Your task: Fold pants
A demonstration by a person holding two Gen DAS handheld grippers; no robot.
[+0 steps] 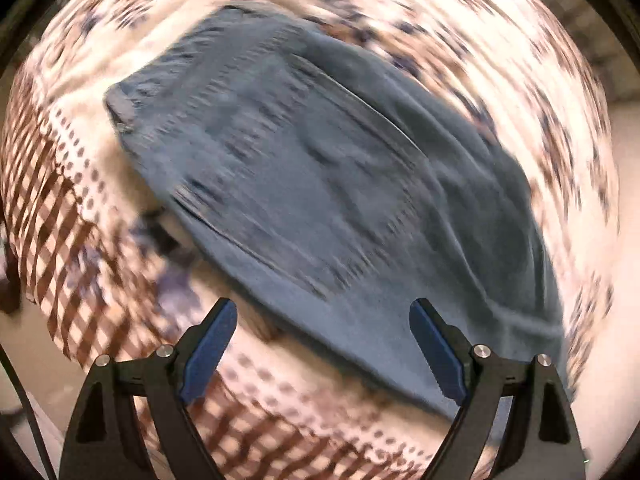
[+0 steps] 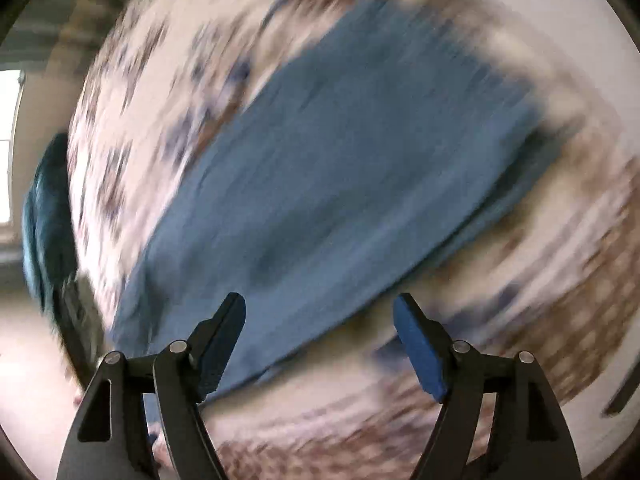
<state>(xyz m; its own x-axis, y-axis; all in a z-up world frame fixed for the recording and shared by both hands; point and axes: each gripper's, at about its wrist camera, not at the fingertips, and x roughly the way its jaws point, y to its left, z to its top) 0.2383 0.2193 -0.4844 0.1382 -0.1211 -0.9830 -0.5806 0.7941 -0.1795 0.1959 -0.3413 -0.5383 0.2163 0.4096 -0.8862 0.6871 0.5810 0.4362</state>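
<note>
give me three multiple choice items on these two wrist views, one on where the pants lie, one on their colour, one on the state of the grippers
1. Where do the pants lie?
A. spread on a patterned cloth surface
B. hanging from a hook
C. inside a basket

2. What colour are the pants?
A. red
B. blue
C. white

3. How do the two grippers stand?
A. both clamped on the pants
B. one clamped, one open
C. both open, nothing between the pads

Key:
1 A: the blue fabric pants lie on the dotted and checked brown-and-white patterned cloth.
2 B: the fabric reads blue in both wrist views.
3 C: the left gripper and the right gripper each show wide-apart blue pads with no fabric pinched between them.
</note>
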